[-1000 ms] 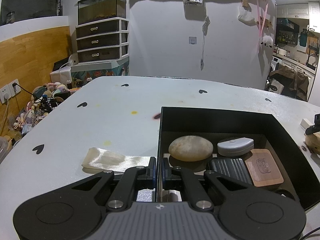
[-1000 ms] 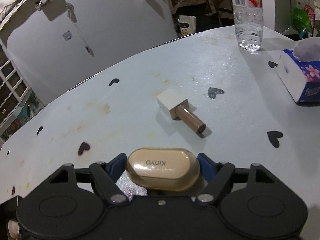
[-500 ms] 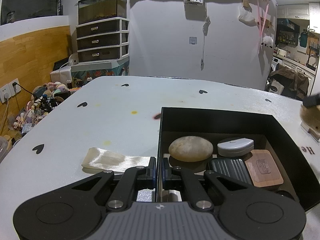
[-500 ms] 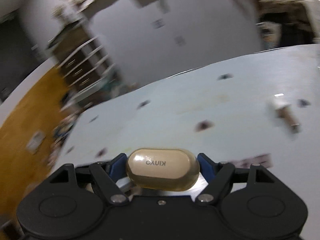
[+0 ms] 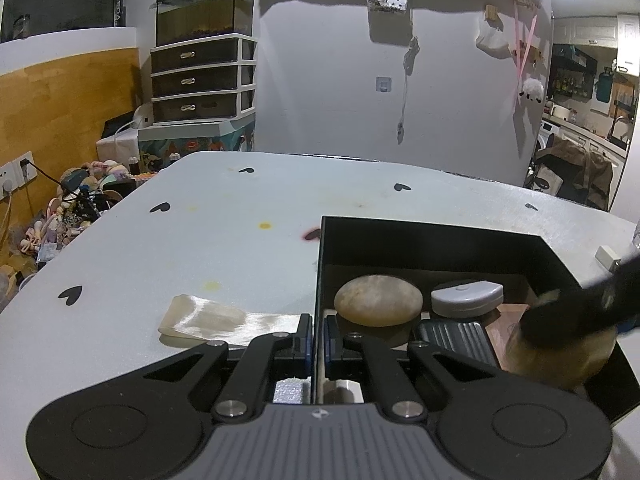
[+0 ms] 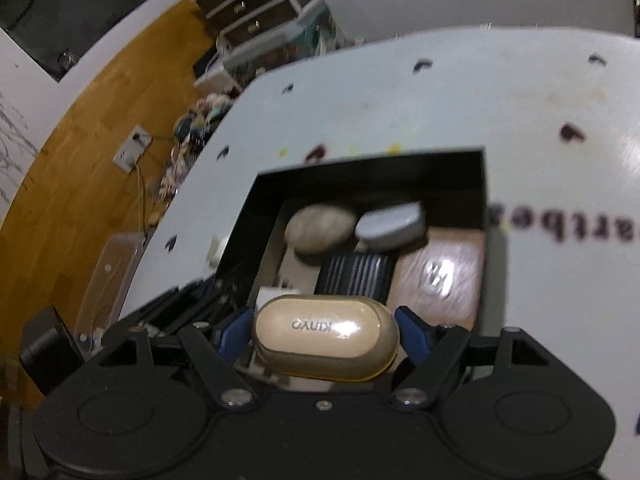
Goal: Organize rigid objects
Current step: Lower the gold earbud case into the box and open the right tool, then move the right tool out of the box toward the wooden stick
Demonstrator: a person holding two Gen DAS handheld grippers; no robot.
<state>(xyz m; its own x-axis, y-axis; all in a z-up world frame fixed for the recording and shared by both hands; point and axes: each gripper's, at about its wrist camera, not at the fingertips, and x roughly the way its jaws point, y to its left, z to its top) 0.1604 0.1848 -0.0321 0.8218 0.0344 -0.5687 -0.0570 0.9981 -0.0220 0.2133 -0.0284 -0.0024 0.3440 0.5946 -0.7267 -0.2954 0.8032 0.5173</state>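
A black box sits on the white table. Inside lie a beige stone, a grey case, a black ribbed case and a brown leather piece. My left gripper is shut on the box's left wall. My right gripper is shut on a beige earbud case and holds it over the box's near right part; in the left wrist view the case is blurred under the right gripper's dark fingers.
A cream ribbon lies on the table left of the box. A small white block sits right of the box. The table's left edge drops to floor clutter. Drawers stand by the far wall.
My right gripper has swung left from the open table with the earbud case and now hangs over the box. The left gripper has not moved.
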